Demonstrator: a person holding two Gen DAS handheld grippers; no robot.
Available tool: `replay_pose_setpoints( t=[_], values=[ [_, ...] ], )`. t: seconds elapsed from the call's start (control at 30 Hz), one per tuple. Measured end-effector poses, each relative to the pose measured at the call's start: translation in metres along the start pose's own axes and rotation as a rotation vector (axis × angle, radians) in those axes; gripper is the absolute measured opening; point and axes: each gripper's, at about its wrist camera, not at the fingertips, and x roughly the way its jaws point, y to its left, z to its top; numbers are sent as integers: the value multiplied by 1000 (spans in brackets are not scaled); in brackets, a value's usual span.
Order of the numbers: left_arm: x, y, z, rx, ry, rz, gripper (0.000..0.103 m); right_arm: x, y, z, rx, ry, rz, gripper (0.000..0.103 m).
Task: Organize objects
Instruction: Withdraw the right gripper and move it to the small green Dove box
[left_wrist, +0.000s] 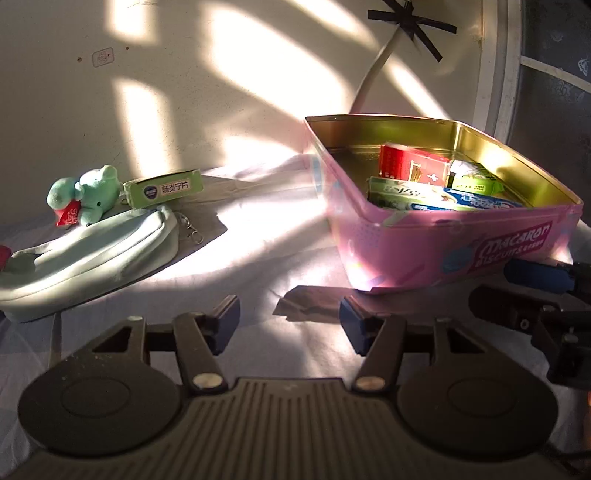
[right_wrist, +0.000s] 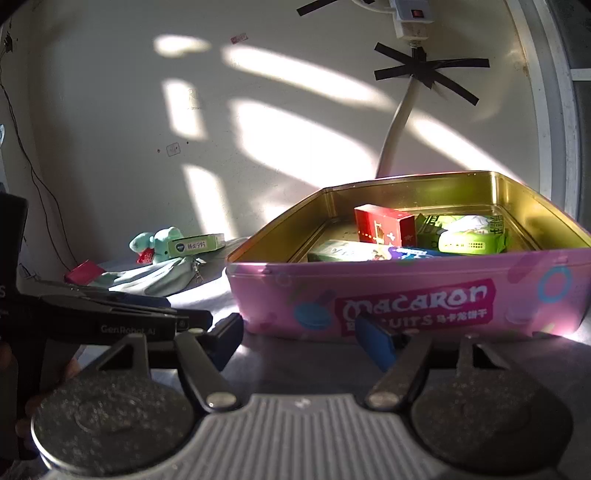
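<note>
A pink Macaron biscuit tin (left_wrist: 461, 240) (right_wrist: 406, 295) stands open on the white cloth. It holds a red box (left_wrist: 413, 166) (right_wrist: 384, 223), green packets (right_wrist: 469, 240) and a blue-and-white box (left_wrist: 476, 201). At the left lie a green medicine box (left_wrist: 164, 188) (right_wrist: 195, 243), a green plush toy (left_wrist: 86, 194) (right_wrist: 155, 240) and a pale green pouch (left_wrist: 88, 254) (right_wrist: 151, 277). My left gripper (left_wrist: 290, 321) is open and empty, low in front of the tin. My right gripper (right_wrist: 303, 332) is open and empty, close to the tin's front wall.
The wall rises just behind the objects, with a white cable (right_wrist: 399, 129) taped on by black strips. A small red object (right_wrist: 83, 271) lies left of the pouch. A keychain clip (left_wrist: 192, 229) hangs off the pouch. A window frame (left_wrist: 509, 66) is at right.
</note>
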Motion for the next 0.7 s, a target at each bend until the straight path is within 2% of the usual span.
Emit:
replay_pose_setpoints(
  t=[0.13,0.27,0.4,0.57,0.6,0.67,0.7],
  values=[
    [2,34,-15,-59,37,38,62,13,27,-5,-59,49,42,59],
    [-3,65,-25,-88,16,95,68,27,50,-6,-105,91,85,58],
    [-7,103,-28,-146,7,150,69,44,73,-5,-142,140,129,57],
    [-7,151,-29,-247,-12,275,69,72,100,12,-197,168,161,58],
    [-6,158,-31,-275,-19,292,70,81,107,20,-198,153,162,60],
    [-10,169,-31,-348,-48,257,70,99,115,37,-178,115,154,73],
    [-10,170,-32,-352,-48,257,70,108,118,46,-168,102,154,81]
  ],
)
